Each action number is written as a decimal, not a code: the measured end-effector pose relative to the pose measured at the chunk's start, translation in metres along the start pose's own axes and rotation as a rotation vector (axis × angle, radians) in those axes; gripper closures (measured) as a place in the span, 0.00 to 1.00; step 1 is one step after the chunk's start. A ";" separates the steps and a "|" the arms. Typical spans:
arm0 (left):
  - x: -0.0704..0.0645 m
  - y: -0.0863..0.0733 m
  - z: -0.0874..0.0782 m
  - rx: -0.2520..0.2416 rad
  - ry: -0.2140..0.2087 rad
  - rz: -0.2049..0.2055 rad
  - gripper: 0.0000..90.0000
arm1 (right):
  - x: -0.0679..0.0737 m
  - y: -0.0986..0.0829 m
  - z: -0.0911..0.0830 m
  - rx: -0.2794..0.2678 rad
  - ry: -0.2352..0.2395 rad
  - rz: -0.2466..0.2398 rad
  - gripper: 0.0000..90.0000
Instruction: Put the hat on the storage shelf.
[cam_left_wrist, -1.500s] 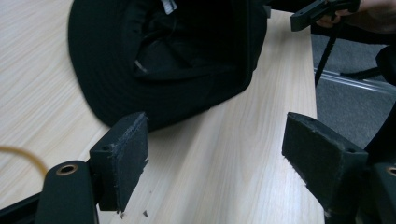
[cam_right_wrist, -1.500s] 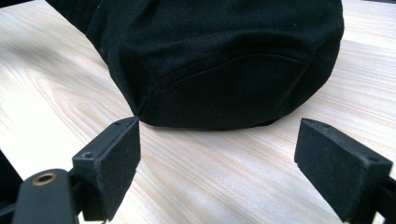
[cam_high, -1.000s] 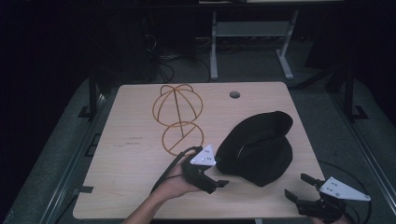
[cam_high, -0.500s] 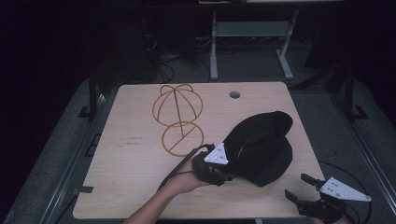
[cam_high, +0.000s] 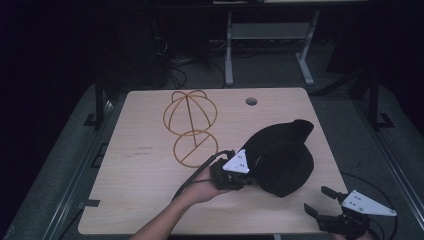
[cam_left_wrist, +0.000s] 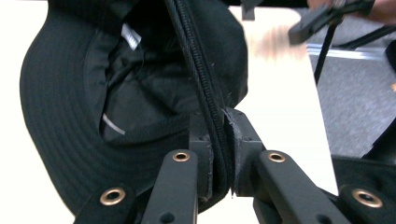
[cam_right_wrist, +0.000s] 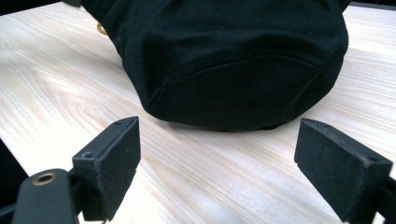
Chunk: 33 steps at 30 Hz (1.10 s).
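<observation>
Pinching the folded brim of the black hat (cam_left_wrist: 93, 107), our left gripper (cam_left_wrist: 219, 154) has its 2 jaws closed on the stitched edge, the hat's lining and a white label visible beyond them. From the high view the hat (cam_high: 287, 155) lies on the wooden table (cam_high: 140, 200), toward its right side, with our left hand (cam_high: 202, 182) just beside it. A wire hat frame (cam_high: 190, 127) of gold-coloured loops rests nearby, to the hat's left. Our right gripper (cam_right_wrist: 217, 163) hovers near the table's front right corner, jaws spread wide apart, facing the hat's crown (cam_right_wrist: 233, 56) without touching it.
</observation>
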<state>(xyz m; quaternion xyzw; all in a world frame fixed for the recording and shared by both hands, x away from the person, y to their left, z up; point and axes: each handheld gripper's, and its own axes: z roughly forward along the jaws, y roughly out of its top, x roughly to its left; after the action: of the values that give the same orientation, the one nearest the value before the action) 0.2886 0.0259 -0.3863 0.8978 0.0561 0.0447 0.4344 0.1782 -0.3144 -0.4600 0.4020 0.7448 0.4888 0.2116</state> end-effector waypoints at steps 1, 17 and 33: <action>0.000 0.000 0.000 0.000 0.000 0.000 0.91 | 0.000 0.000 0.000 0.001 0.000 0.000 0.16; 0.000 0.036 0.001 -0.016 0.001 0.001 0.93 | 0.007 0.005 -0.001 -0.027 0.006 -0.020 0.16; 0.011 0.055 -0.009 -0.077 -0.022 -0.058 0.93 | 0.014 0.026 0.004 -0.070 0.016 -0.052 0.16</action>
<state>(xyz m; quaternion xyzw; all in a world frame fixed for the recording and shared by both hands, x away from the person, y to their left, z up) 0.3019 0.0002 -0.3369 0.8790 0.0754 0.0245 0.4703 0.1831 -0.2951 -0.4371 0.3709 0.7391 0.5120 0.2325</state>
